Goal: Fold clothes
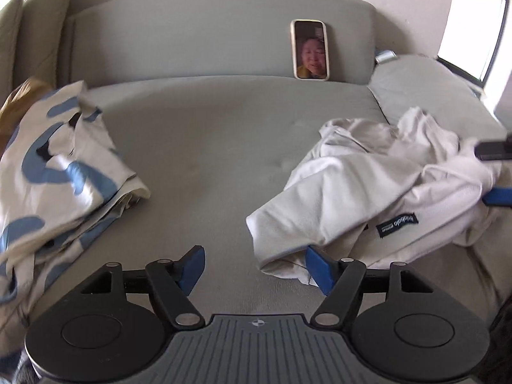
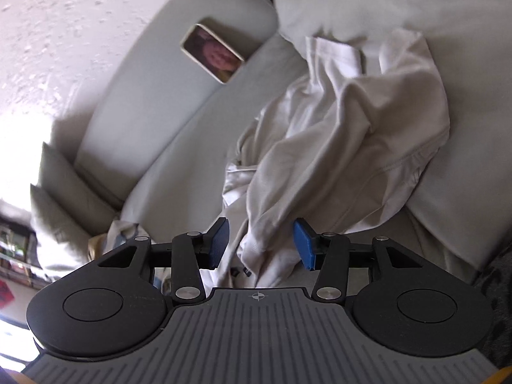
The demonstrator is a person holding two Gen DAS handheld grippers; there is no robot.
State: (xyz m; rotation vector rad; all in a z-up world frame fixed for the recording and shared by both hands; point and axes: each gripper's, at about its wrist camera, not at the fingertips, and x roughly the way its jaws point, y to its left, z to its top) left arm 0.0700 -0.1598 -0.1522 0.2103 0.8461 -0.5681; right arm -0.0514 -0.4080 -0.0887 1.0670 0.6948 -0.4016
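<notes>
A crumpled white garment (image 1: 377, 185) is lying at the right of the left wrist view, spread over the grey sofa seat (image 1: 208, 147) and partly onto a grey cushion (image 1: 425, 80) at the upper right. A dark label (image 1: 396, 224) is showing on its lower fold. The left gripper (image 1: 254, 267) is hovering low in the frame over bare seat, its blue-padded fingers (image 1: 192, 268) standing apart with nothing between them; the right-hand pad is just touching the garment's near edge.

In the right wrist view the right gripper (image 2: 260, 244) is sitting at the lower centre with its fingers (image 2: 304, 244) apart, and a hanging fold of the white garment (image 2: 345, 128) is lying between them; the pads are not pressing on it.

A folded blue-and-cream patterned cloth (image 1: 60, 172) is resting at the left of the left wrist view, well apart from the white garment. A phone (image 1: 309, 49) with a lit screen is leaning upright against the sofa backrest (image 1: 192, 41) at the upper centre.
</notes>
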